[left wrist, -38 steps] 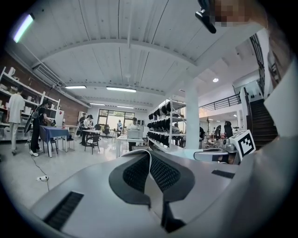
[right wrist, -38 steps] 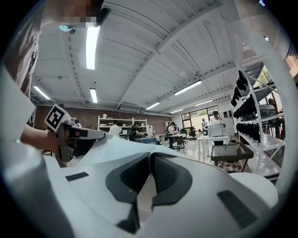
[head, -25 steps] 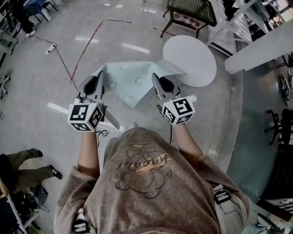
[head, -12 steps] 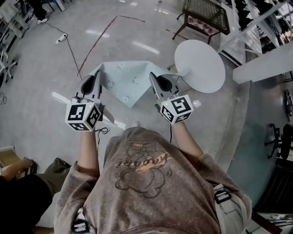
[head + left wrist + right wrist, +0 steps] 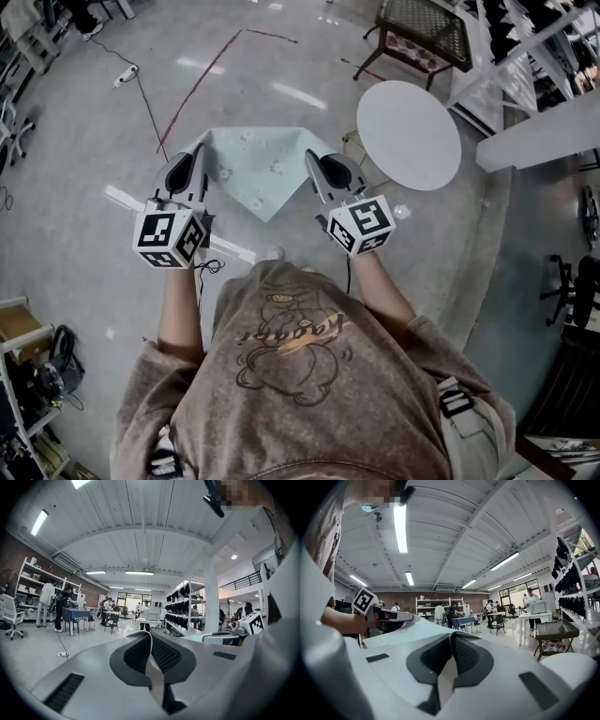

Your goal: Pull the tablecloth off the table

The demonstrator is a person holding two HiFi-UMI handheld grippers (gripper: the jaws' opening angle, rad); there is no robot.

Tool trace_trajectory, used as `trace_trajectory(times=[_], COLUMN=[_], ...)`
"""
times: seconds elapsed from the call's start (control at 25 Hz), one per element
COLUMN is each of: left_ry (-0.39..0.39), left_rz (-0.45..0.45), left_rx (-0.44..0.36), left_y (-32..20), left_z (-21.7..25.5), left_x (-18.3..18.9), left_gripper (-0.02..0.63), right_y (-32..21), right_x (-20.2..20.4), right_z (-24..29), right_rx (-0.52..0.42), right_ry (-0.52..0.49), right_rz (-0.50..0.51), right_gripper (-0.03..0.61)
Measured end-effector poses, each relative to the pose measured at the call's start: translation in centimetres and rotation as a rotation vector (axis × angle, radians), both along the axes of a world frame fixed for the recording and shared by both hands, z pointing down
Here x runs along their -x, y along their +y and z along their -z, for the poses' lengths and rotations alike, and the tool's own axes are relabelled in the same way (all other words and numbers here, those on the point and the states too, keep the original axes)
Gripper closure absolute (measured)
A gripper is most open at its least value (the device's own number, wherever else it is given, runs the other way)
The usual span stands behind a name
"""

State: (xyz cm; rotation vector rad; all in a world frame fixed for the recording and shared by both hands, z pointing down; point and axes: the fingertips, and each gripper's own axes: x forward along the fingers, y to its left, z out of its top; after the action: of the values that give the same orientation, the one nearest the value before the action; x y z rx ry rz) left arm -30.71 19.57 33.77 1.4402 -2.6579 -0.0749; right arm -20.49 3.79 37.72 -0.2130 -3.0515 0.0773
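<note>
floor: grey polished floor point(image 5: 112, 122) fills most of the head view, with everything else hanging or standing over it
counter: round white counter point(image 5: 412, 141) with a bare top, off to the right of the person's hands and a little beyond them
tablecloth: pale blue-green tablecloth point(image 5: 258, 164) with a small flower print, held in the air and apparently clear of the counter; it sits just left of the counter rim, and its lower corner droops to a point toward the person
long axis: the taut top edge runs left to right, from one pair of jaws to the other; the rest hangs slack below it
right gripper: right gripper point(image 5: 314, 155) holds the cloth corner on the counter side, so it is the arm nearer the counter; points level, away from the person
left gripper: left gripper point(image 5: 192, 152) holds the far corner, well apart from the counter; also level and roughly parallel to the right one
jaws: both pairs are pressed together on cloth; in the left gripper view point(image 5: 151, 644) and the right gripper view point(image 5: 450, 641) a thin pale strip of fabric runs between the ribbed pads
relation that matters: the cloth lies straight ahead of both pairs of jaws, with the counter off to the right
judgement: the pull-off looks essentially done; any further move should go away from the counter, keeping both pinches so the right corner does not swing back onto the rim
</note>
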Motion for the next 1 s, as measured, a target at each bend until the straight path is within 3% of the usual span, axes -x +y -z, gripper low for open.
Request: trace_trajectory(times=[0.56, 1.0], left_ry=[0.074, 0.055], left_rz=[-0.265, -0.509], left_rx=[-0.041, -0.03], left_y=[-9.7, -18.6], left_z=[-0.2, -0.3], left_x=[-3.9, -8.5], left_gripper=[0.594, 0.594], right_y=[-8.1, -13.3], right_x=[-7.4, -15.0], right_z=[1.3, 1.7], right_rx=[0.069, 0.052], right_ry=[-0.025, -0.035], right_rz=[-0.261, -0.503], right_gripper=[0.568, 0.568])
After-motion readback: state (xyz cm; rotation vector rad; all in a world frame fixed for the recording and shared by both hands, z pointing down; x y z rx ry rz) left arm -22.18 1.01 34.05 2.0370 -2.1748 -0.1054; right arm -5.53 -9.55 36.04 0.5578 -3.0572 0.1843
